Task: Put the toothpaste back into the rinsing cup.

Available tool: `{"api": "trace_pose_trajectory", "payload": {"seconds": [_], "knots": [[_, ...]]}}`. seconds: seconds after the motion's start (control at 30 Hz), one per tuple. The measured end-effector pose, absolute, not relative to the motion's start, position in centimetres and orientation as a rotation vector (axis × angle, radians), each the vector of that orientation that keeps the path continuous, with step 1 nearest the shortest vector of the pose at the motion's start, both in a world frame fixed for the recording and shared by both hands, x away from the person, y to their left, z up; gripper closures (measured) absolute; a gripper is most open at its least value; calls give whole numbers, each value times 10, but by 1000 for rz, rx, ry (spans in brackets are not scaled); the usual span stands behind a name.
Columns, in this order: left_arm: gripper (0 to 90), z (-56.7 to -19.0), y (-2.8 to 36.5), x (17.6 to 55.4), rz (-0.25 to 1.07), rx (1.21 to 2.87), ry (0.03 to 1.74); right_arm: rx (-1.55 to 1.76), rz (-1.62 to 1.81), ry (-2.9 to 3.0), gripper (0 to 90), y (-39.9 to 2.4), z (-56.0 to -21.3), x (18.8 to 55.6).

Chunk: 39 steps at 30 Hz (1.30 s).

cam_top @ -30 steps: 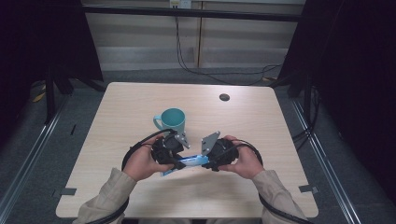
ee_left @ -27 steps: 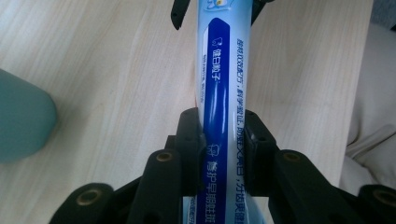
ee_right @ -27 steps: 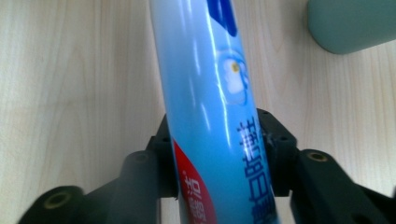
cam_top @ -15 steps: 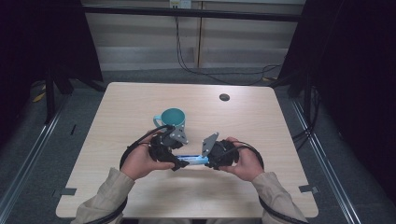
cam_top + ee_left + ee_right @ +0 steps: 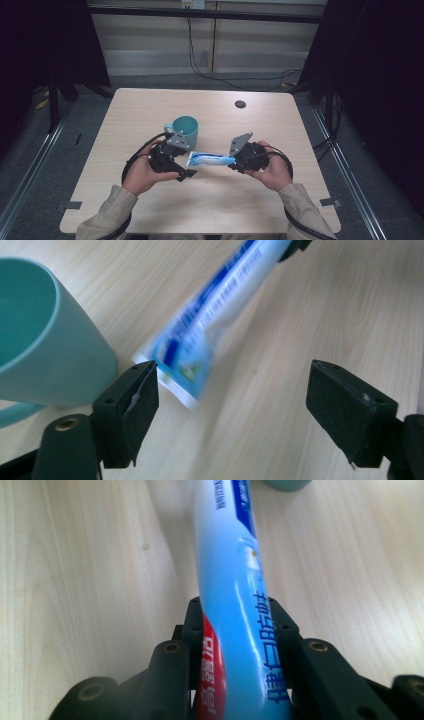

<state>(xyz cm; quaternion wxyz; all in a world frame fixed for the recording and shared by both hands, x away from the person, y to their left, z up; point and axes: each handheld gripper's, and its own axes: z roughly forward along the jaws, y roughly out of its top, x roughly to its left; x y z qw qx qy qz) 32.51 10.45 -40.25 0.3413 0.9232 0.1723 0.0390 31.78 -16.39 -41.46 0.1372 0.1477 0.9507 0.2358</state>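
A blue and white toothpaste tube (image 5: pixel 210 160) hangs level just above the table, and my right gripper (image 5: pixel 234 162) is shut on its cap end. In the right gripper view the tube (image 5: pixel 235 575) runs away from the gripper (image 5: pixel 235 625), clamped between the two jaws. My left gripper (image 5: pixel 187 165) stands open at the tube's flat end. In the left gripper view that crimped end (image 5: pixel 185 375) lies close to the left jaw, with a wide gap to the right jaw of the gripper (image 5: pixel 240 410). A teal mug (image 5: pixel 182 131) stands upright just behind the left gripper.
The mug (image 5: pixel 45 340) sits right beside the left jaw. The light wooden table (image 5: pixel 150 215) has a small dark round hole (image 5: pixel 240 104) at the back right. Cables hang behind the table, and dark frames stand on both sides.
The hands have drawn apart. My left gripper has opened off the tube's flat end, and the right gripper has carried the tube a little to the right.
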Motion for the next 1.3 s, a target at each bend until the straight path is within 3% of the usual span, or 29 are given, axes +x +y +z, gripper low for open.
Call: {"api": "trace_pose_trajectory", "payload": {"seconds": [0.53, 1.3], "knots": [[218, -439, 102, 326, -3, 2354, 579, 487, 763, 2668, 693, -174, -395, 319], [224, -437, 88, 343, -17, 2154, 706, 518, 893, 2629, 693, -159, -391, 319]]}}
